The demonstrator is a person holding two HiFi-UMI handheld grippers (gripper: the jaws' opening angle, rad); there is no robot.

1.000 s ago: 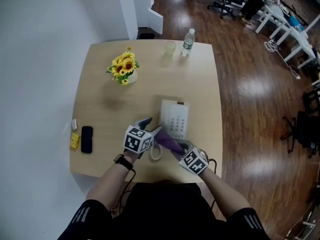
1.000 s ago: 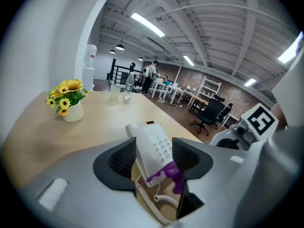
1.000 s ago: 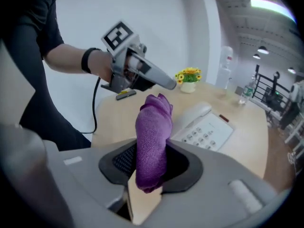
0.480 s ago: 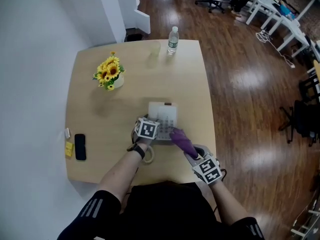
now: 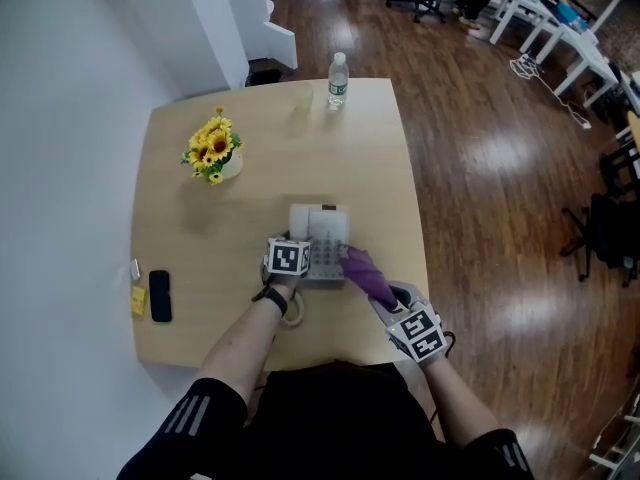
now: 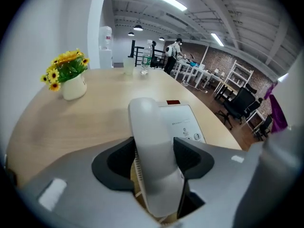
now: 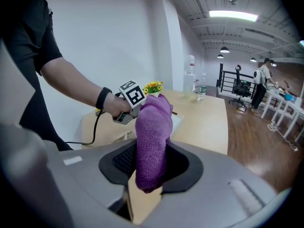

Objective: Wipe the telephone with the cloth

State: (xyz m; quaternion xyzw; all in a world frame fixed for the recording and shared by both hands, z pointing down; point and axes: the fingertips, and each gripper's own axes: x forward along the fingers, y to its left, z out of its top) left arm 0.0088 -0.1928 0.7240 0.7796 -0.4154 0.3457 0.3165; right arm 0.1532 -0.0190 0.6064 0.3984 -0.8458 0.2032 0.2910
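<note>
A white desk telephone (image 5: 322, 243) sits near the front middle of the wooden table (image 5: 200, 258). Its handset (image 6: 154, 160) is pinched between the jaws of my left gripper (image 6: 154, 163), which is shut on it over the phone's left side (image 5: 290, 259). The phone's base with keypad (image 6: 183, 125) shows beyond the handset. My right gripper (image 7: 152, 163) is shut on a purple cloth (image 7: 153, 137) that stands up out of the jaws. In the head view the purple cloth (image 5: 366, 274) hangs just at the phone's right front corner, with the right gripper (image 5: 400, 313) behind it.
A vase of sunflowers (image 5: 213, 150) stands at the table's left back. A water bottle (image 5: 338, 79) and a clear cup (image 5: 301, 102) are at the far edge. A black phone (image 5: 159, 295) and a yellow item (image 5: 138, 300) lie at the left front. Office chairs and desks fill the floor beyond.
My left gripper has closed over the handset on the phone's left side. The right gripper with the cloth stays near the phone's right front corner. The head camera shifted slightly.
</note>
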